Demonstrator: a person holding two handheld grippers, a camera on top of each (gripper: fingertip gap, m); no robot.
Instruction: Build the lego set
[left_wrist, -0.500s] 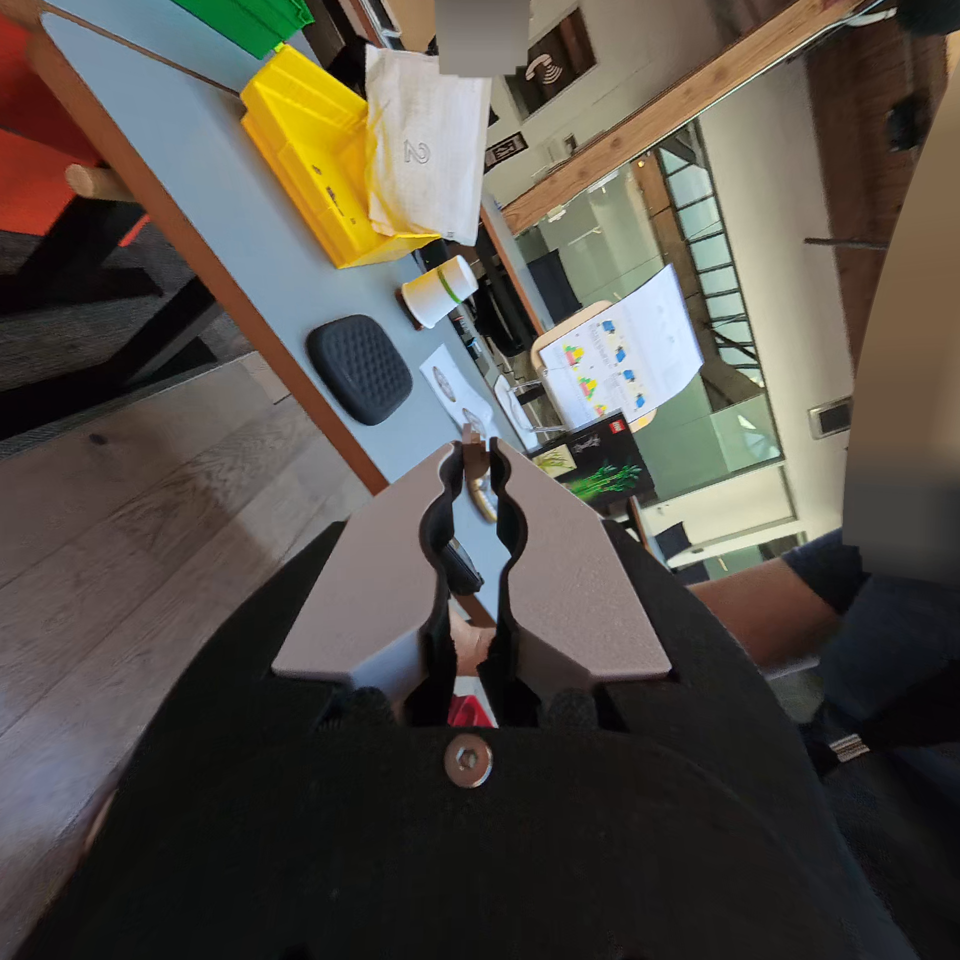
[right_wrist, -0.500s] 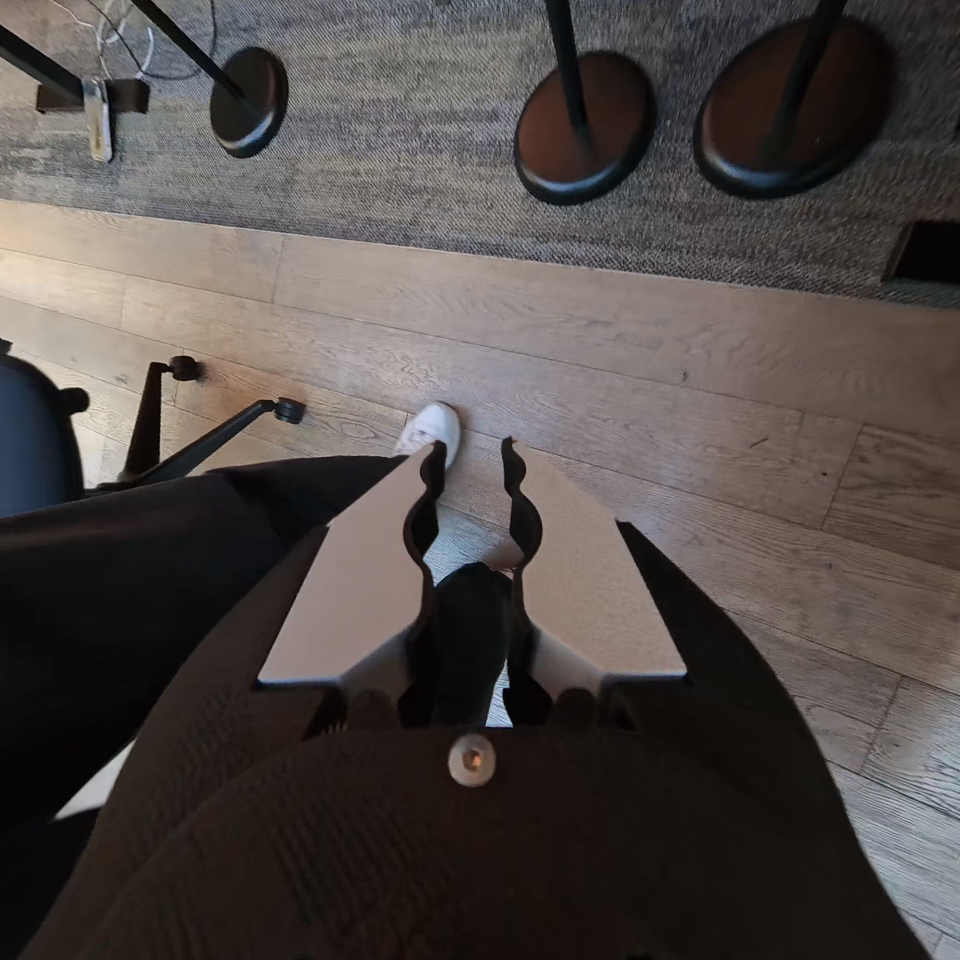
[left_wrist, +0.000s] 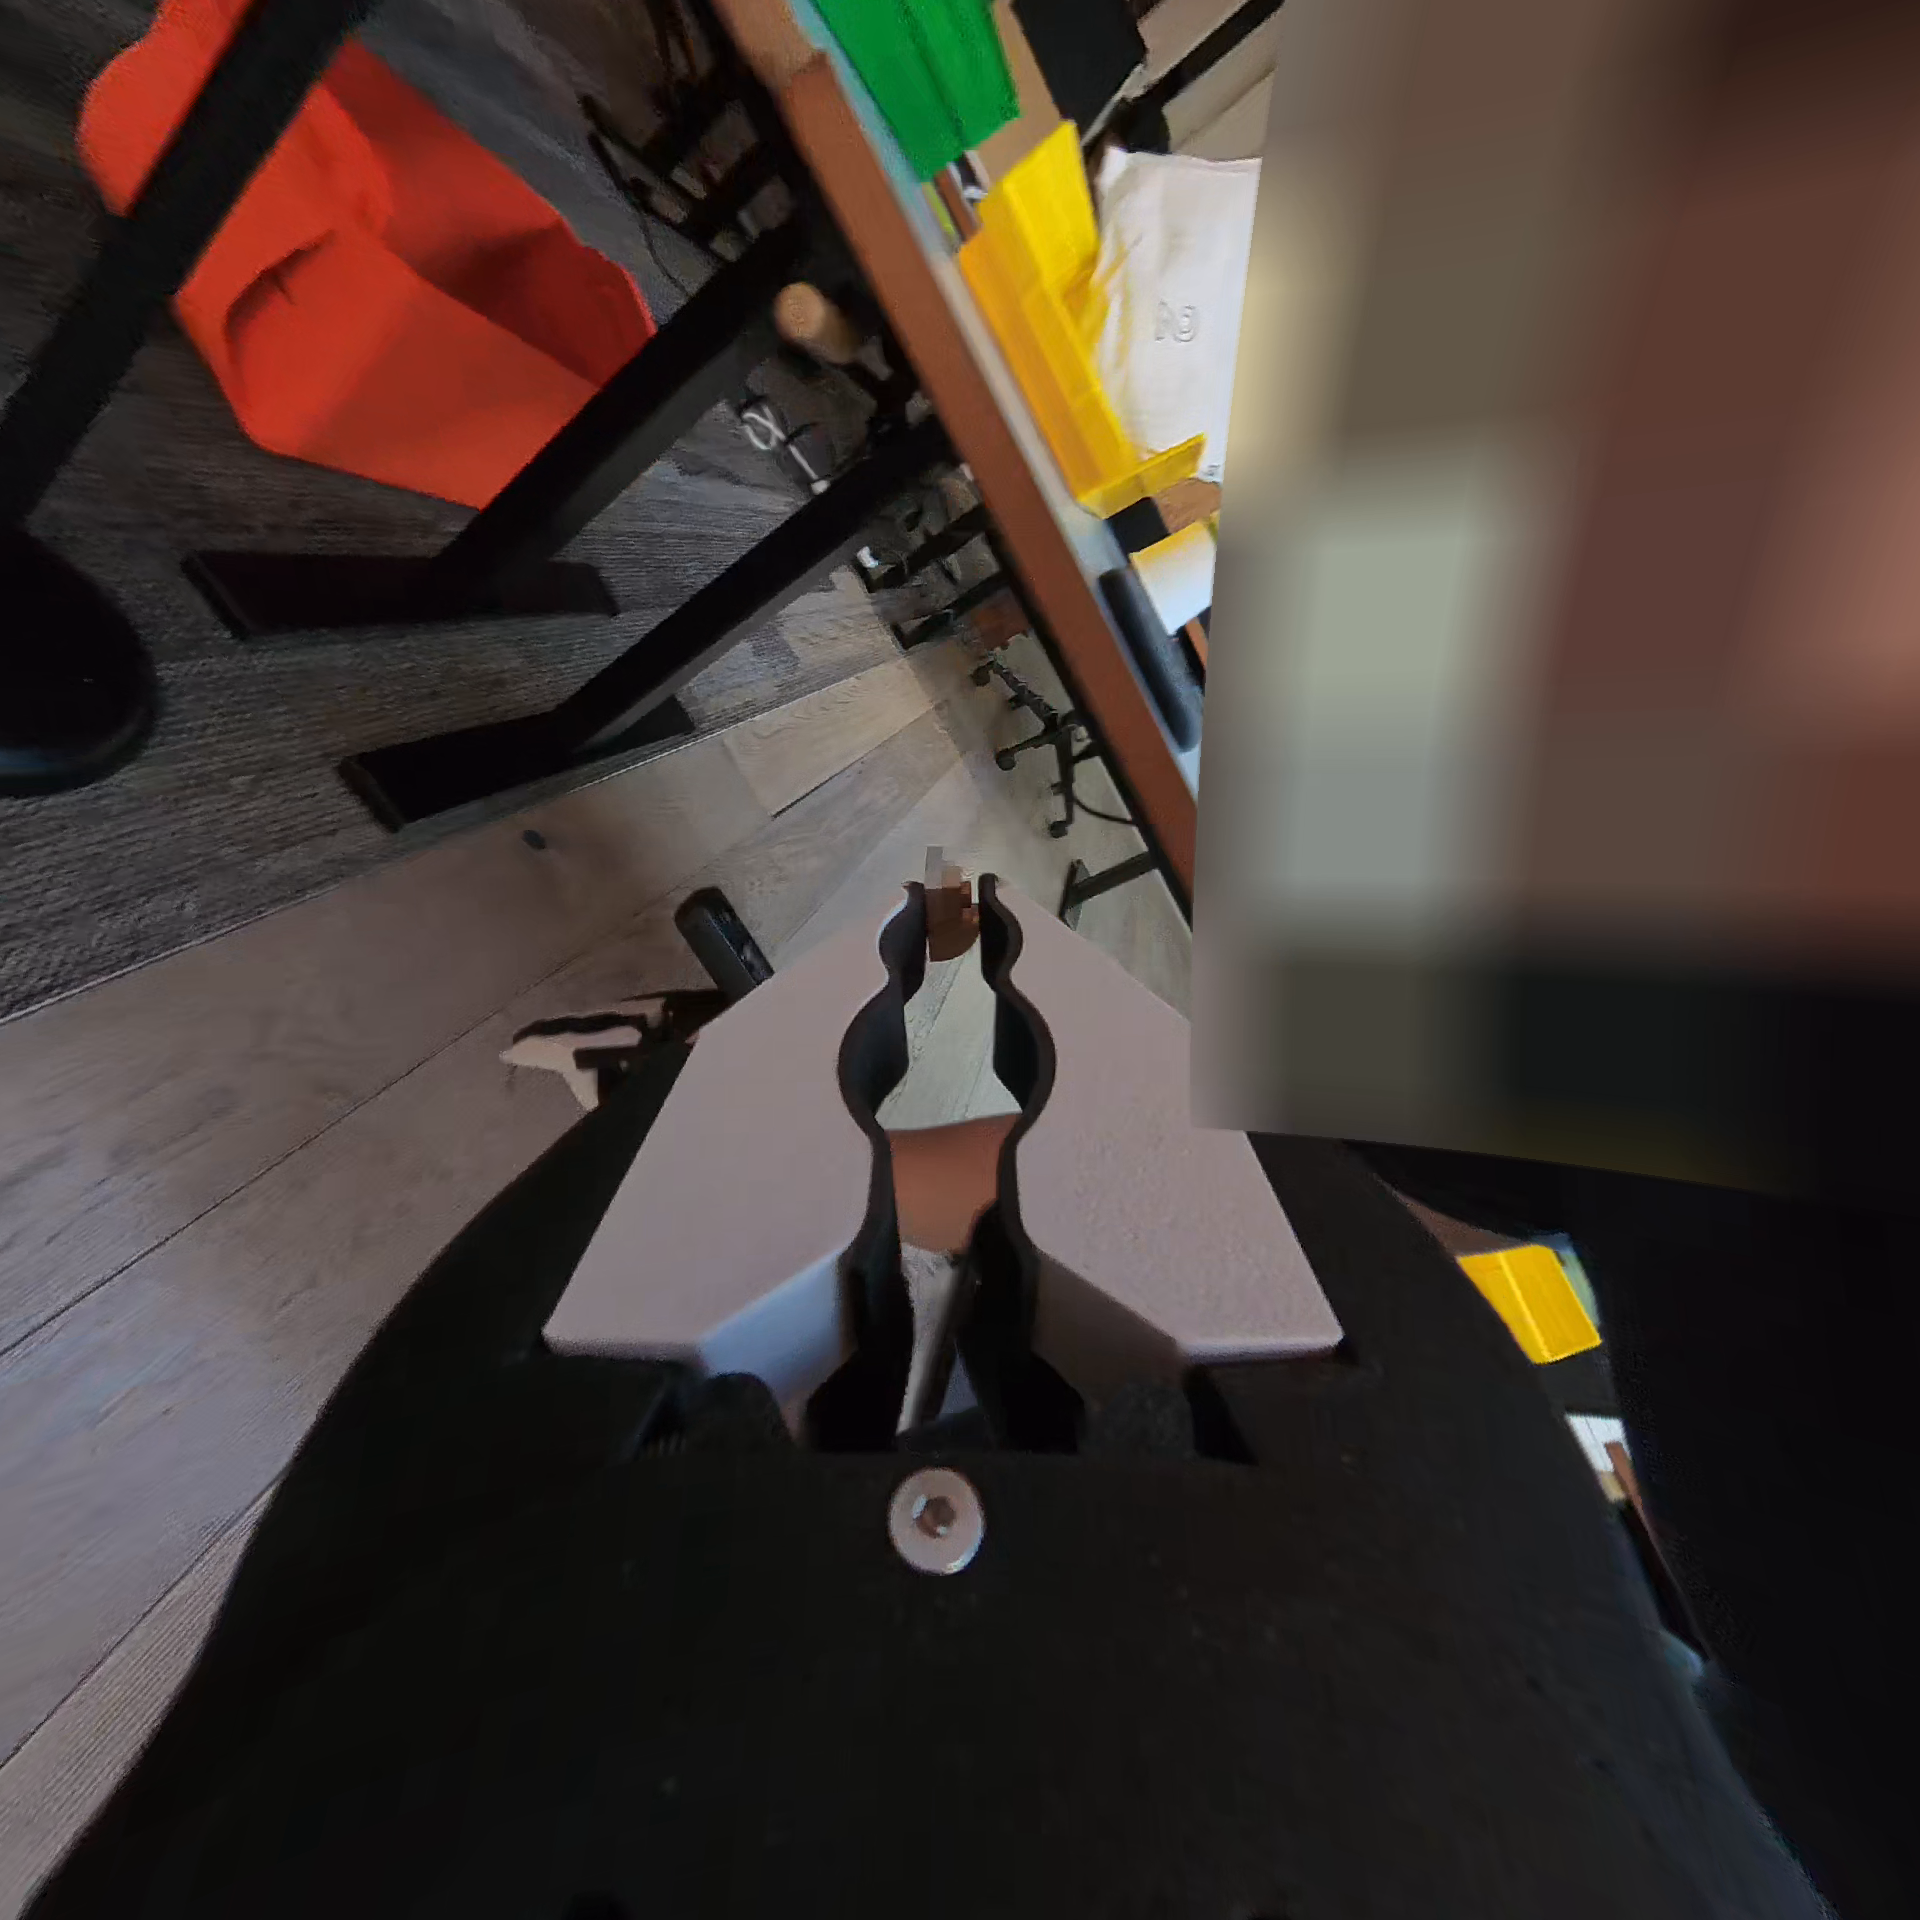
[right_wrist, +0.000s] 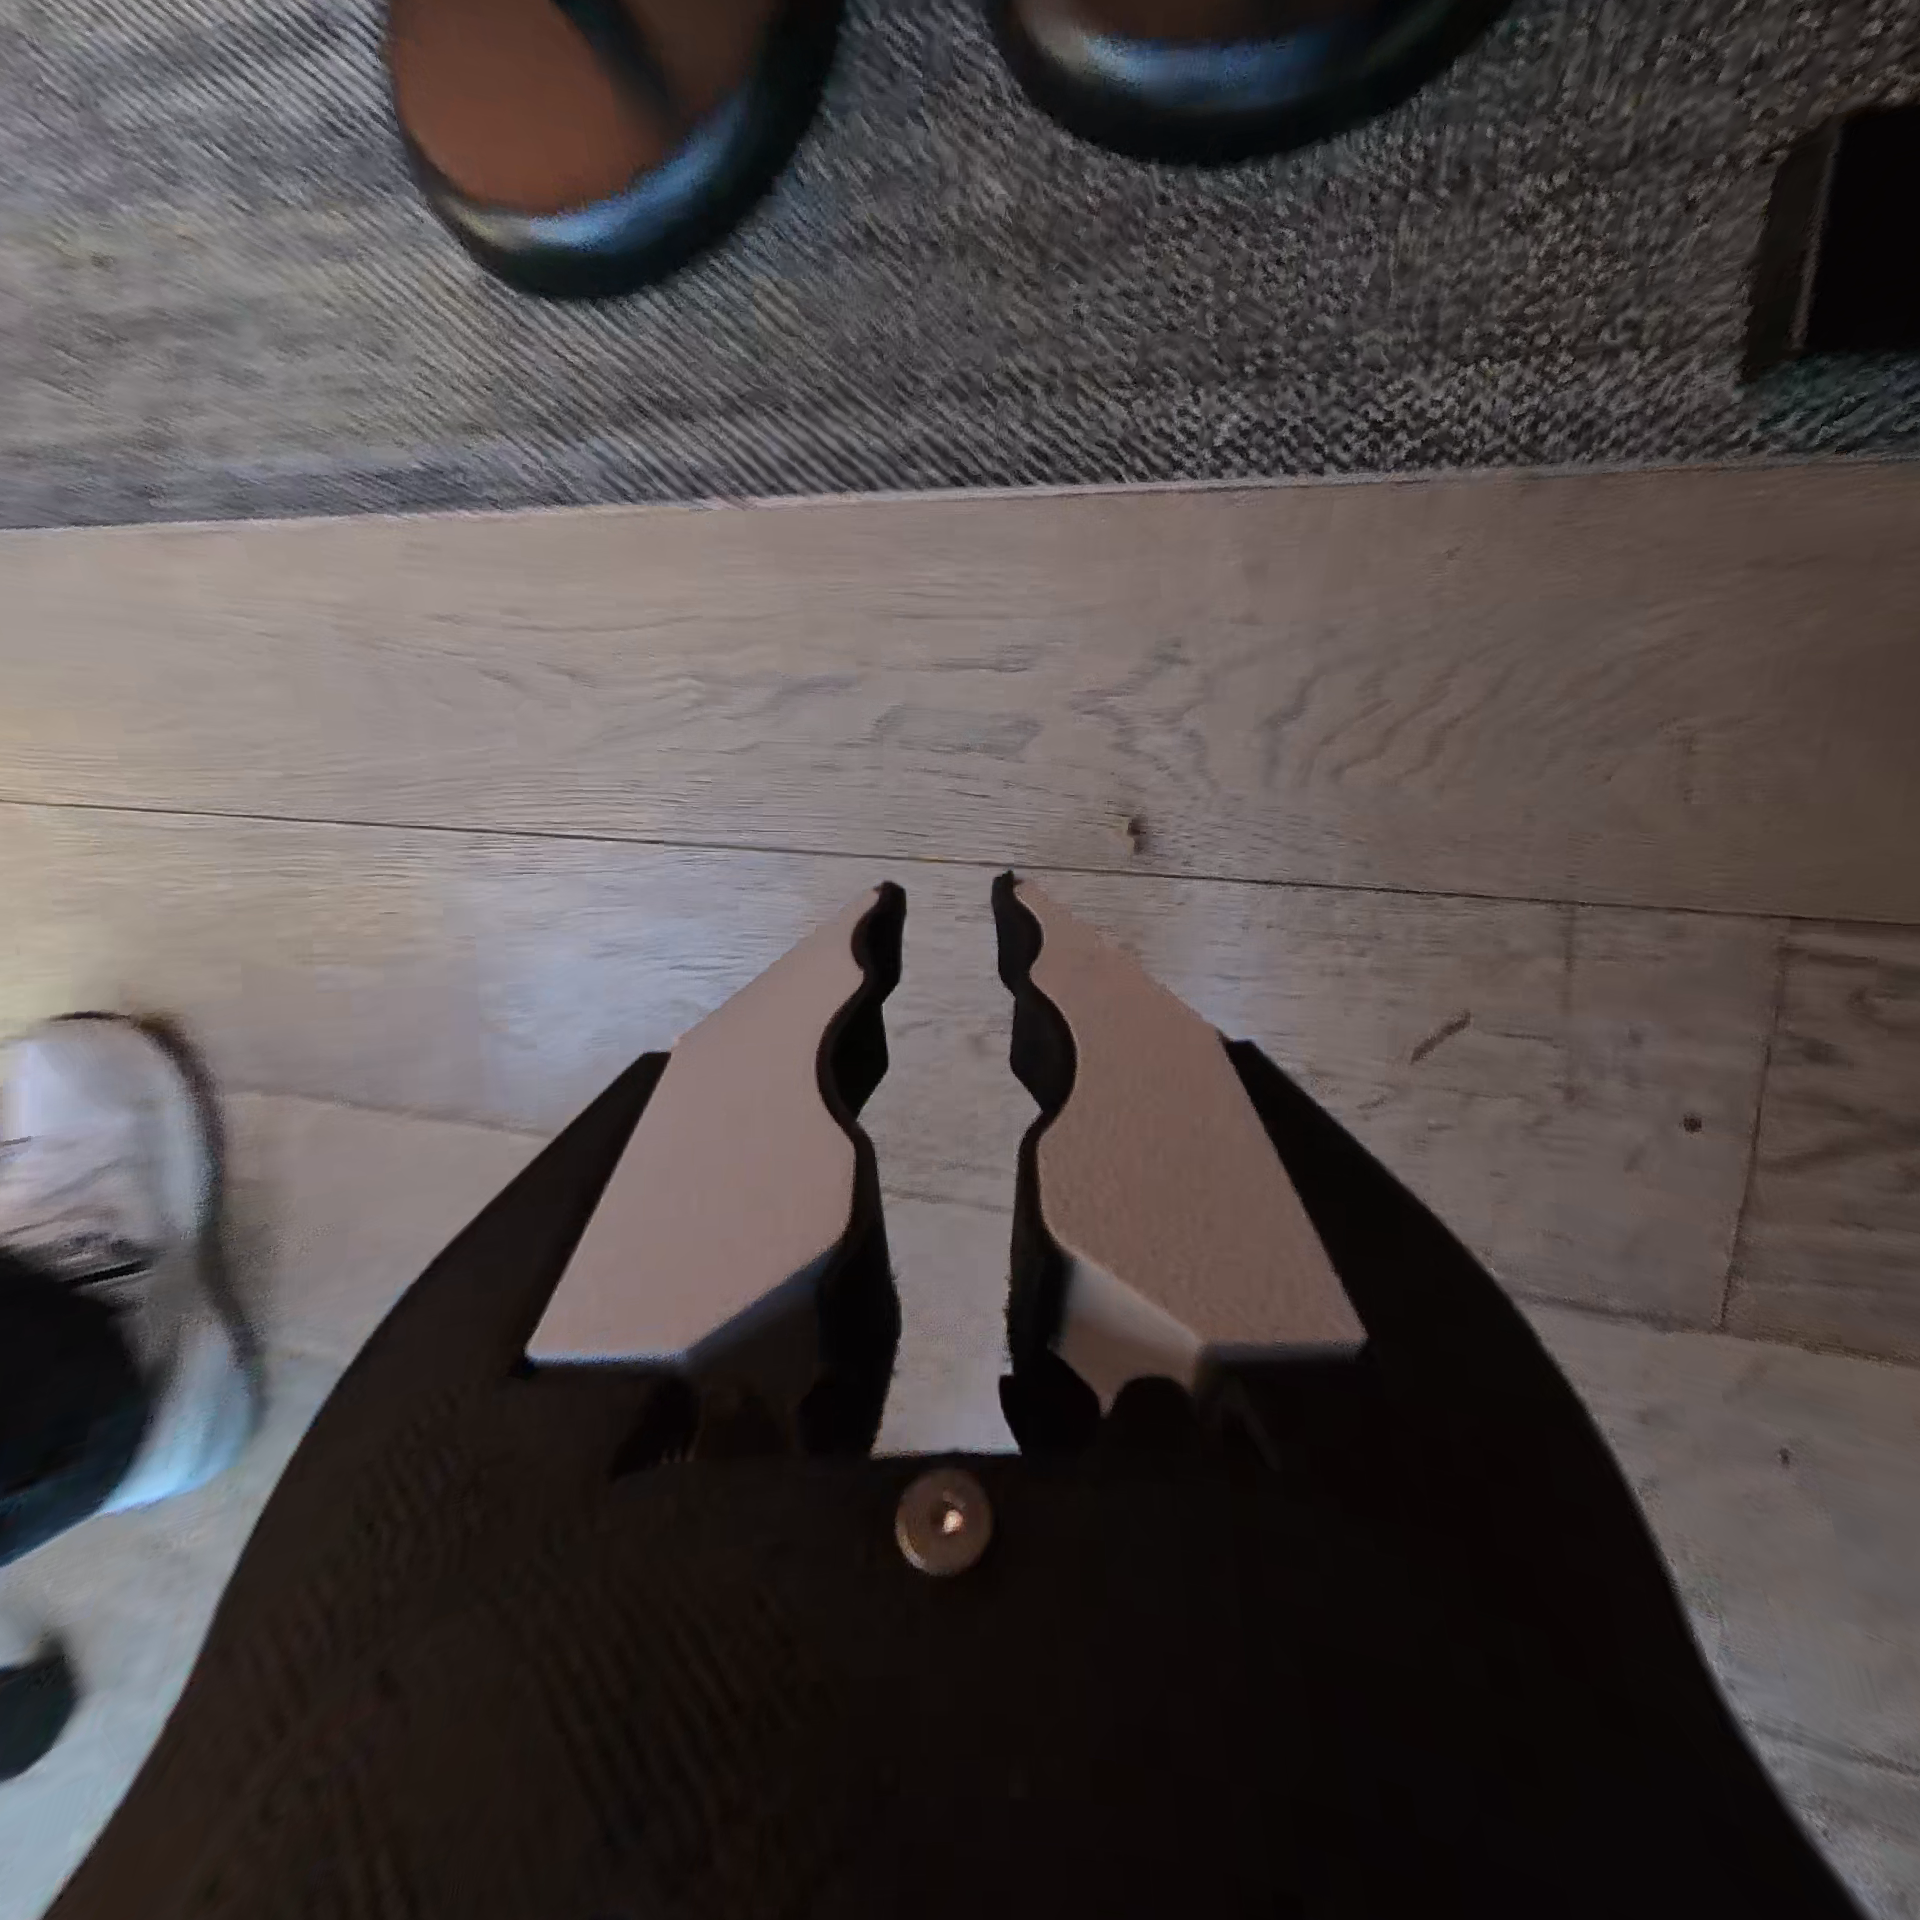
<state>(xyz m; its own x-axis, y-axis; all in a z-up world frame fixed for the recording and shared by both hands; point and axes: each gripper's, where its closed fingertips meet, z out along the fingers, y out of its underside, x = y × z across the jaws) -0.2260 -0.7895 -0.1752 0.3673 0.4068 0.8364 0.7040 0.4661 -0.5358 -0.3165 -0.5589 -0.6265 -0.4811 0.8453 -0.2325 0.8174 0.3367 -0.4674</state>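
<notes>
My left gripper (left_wrist: 948, 902) pinches small brown lego piece (left_wrist: 948, 930) at tips, frame center; light, rigid, slippery. Right gripper (right_wrist: 945, 896) spread, empty.

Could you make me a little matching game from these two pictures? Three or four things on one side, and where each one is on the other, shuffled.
Things:
1. brown piece
2. yellow bin
3. white shoe
4. right gripper

Places or states:
A. on the wood floor
B. on the table
C. open, holding nothing
D. pinched at the tips of the left gripper's fingers

Pairs: 1-D, 2-B, 3-A, 4-C
</notes>
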